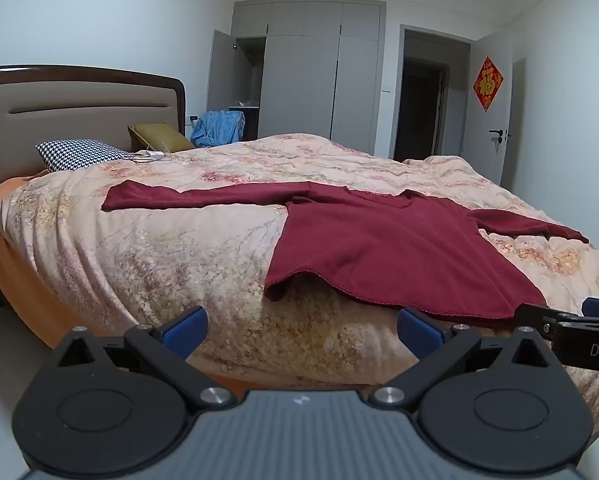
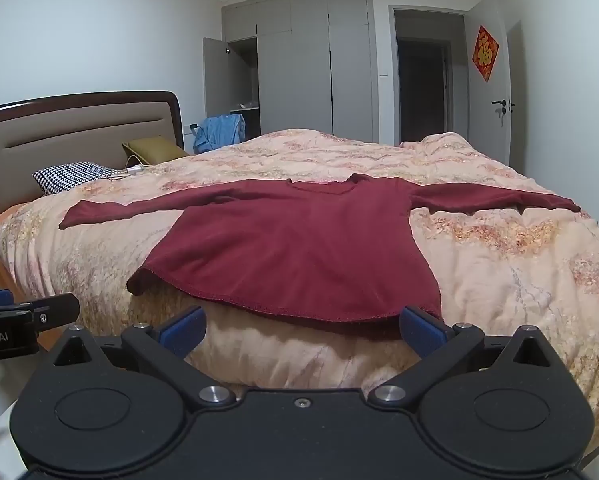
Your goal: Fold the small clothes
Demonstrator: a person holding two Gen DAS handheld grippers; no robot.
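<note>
A dark red long-sleeved top (image 1: 379, 248) lies flat on the bed with both sleeves spread out; it also shows in the right wrist view (image 2: 295, 248). Its hem hangs near the bed's front edge. My left gripper (image 1: 301, 330) is open and empty, just in front of the hem's left part. My right gripper (image 2: 301, 328) is open and empty, in front of the hem's right part. The right gripper shows at the right edge of the left wrist view (image 1: 571, 320), and the left gripper at the left edge of the right wrist view (image 2: 27, 312).
The bed carries a floral quilt (image 1: 203, 248), also in the right wrist view (image 2: 499, 264). A houndstooth pillow (image 1: 79, 154), an olive pillow (image 1: 161, 136) and a charger cable (image 1: 149, 155) lie by the headboard (image 1: 79, 112). A grey wardrobe (image 1: 319, 80) and an open door (image 1: 495, 104) stand behind.
</note>
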